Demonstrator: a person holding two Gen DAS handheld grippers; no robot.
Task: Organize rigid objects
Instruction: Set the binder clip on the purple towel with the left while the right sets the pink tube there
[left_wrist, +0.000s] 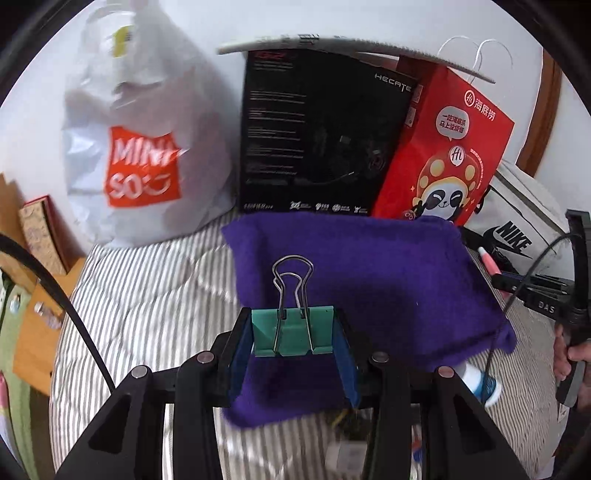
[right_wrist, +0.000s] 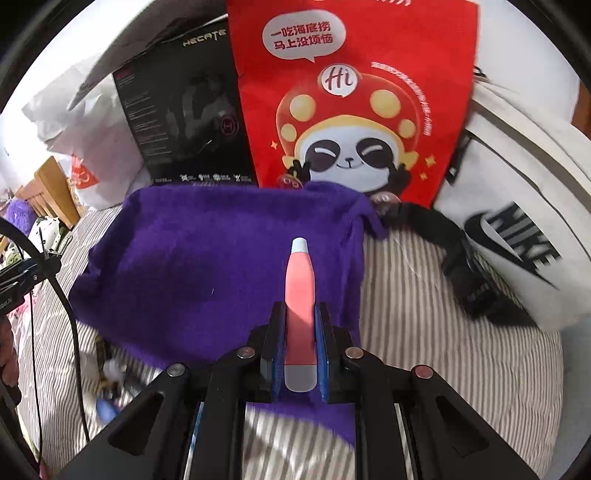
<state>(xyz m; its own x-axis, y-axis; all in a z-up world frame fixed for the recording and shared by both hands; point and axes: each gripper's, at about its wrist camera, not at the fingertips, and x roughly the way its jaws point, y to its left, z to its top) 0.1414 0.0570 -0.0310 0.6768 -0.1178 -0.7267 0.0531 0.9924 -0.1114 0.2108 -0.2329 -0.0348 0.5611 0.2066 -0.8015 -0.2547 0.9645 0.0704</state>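
Only the left wrist view shows the left tool (left_wrist: 293, 332) clamping one green binder clip (left_wrist: 293, 334); the right tool (right_wrist: 300, 347) grips one pink pen (right_wrist: 299, 314) over one purple cloth (right_wrist: 207, 266).

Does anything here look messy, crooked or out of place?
Yes: the red paper bag with a panda leans askew against the black Hecate box, and the purple fleece cloth lies rumpled on the striped bedding. The teal binder clip and pink pen-shaped tube look properly gripped.
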